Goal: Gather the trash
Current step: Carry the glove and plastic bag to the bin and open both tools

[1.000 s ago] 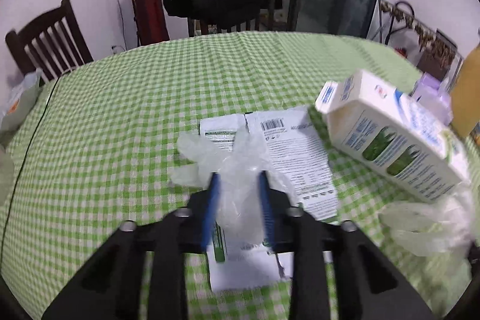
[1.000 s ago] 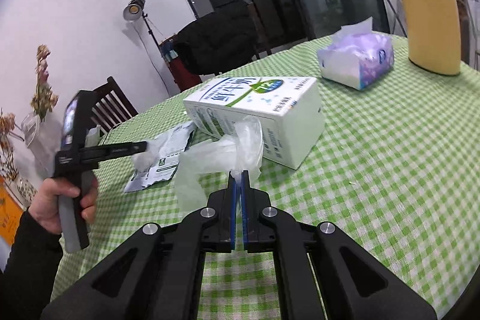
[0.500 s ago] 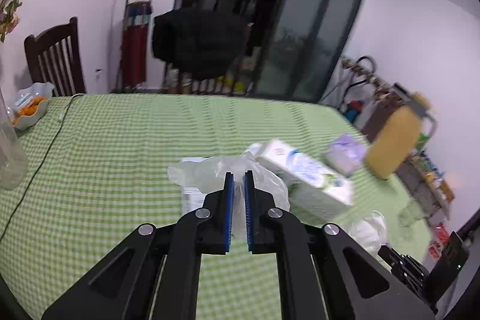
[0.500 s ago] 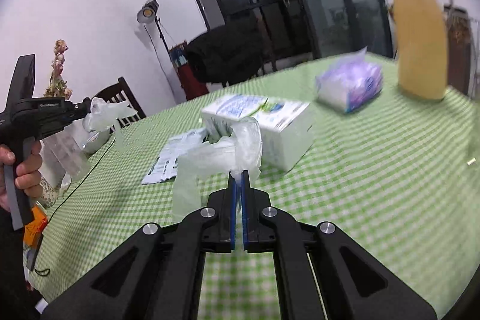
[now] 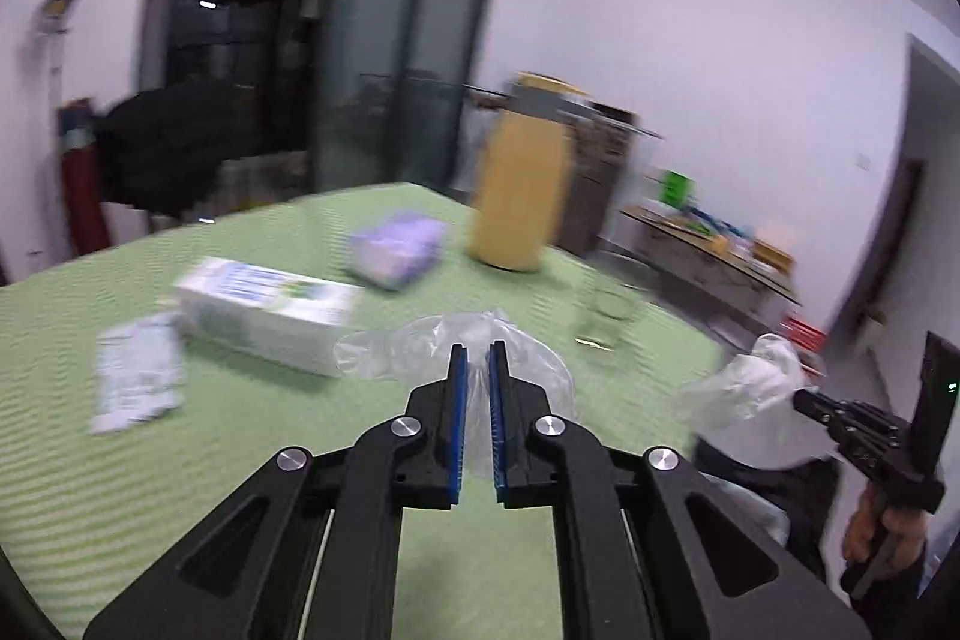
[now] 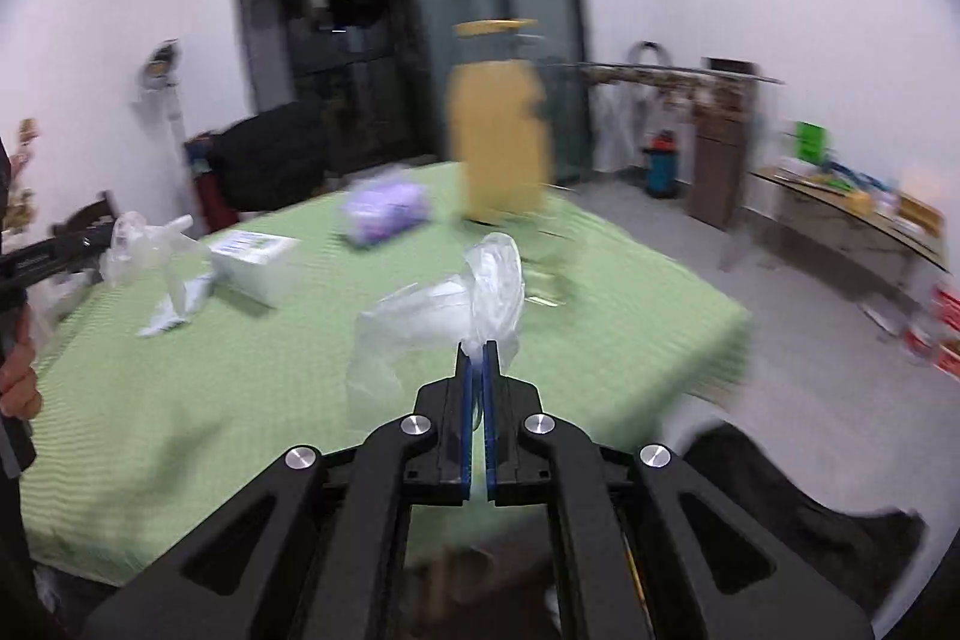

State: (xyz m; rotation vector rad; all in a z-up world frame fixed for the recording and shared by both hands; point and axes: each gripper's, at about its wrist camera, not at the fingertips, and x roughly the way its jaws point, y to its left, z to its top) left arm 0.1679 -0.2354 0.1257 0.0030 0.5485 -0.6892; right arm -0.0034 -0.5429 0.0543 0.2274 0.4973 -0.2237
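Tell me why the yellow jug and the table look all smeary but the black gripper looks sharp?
Left wrist view: the tall yellow jug and green table are motion-blurred, the left gripper crisp. Right wrist view: same smear, right gripper sharp.

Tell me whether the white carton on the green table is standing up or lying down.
Lying down. The white carton rests on its long side on the green table, beside the flat paper wrapper.
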